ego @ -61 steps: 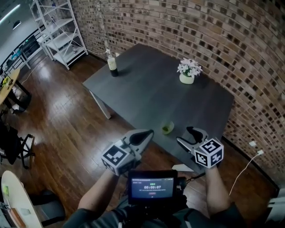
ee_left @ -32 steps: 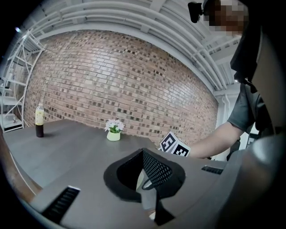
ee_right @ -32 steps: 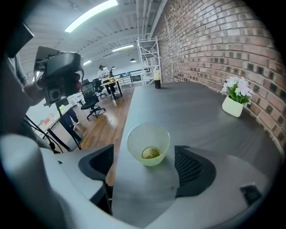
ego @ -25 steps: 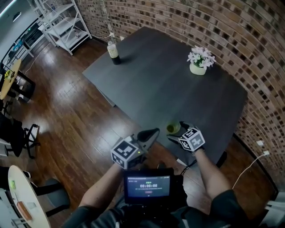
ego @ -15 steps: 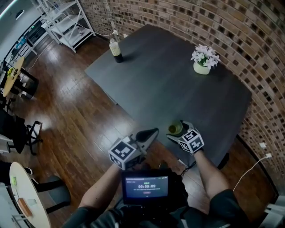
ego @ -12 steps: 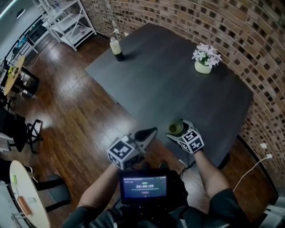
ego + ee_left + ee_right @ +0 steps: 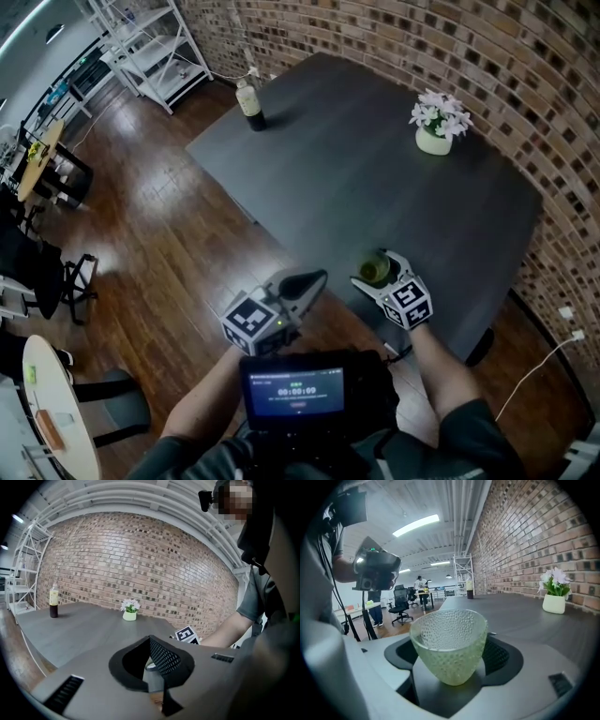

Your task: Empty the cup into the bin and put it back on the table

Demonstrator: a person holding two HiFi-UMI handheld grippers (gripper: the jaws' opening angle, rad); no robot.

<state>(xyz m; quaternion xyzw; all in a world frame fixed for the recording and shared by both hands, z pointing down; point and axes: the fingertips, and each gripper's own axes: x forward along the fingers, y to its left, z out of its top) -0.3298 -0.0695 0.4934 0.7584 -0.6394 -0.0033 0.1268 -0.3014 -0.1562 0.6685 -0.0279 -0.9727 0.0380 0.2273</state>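
Note:
A pale green dimpled glass cup point(image 7: 374, 271) stands upright near the front edge of the dark grey table point(image 7: 356, 178). My right gripper point(image 7: 377, 266) reaches around it from the front. In the right gripper view the cup point(image 7: 450, 639) fills the space between the two black pads, and the jaws of the right gripper point(image 7: 452, 657) are closing on it with a thin gap still at the left pad. My left gripper point(image 7: 305, 281) hangs off the table's front edge over the wooden floor, its jaws together and nothing held point(image 7: 154, 663). No bin is in view.
A dark bottle point(image 7: 249, 101) stands at the table's far left corner and a white pot of flowers point(image 7: 435, 127) at the far right, near the brick wall. A white shelf unit point(image 7: 155, 52) and office chairs point(image 7: 37, 272) stand on the left.
My right gripper has come forward from in front of the table until its jaws stand on either side of the cup. The left gripper has stayed low off the table's edge.

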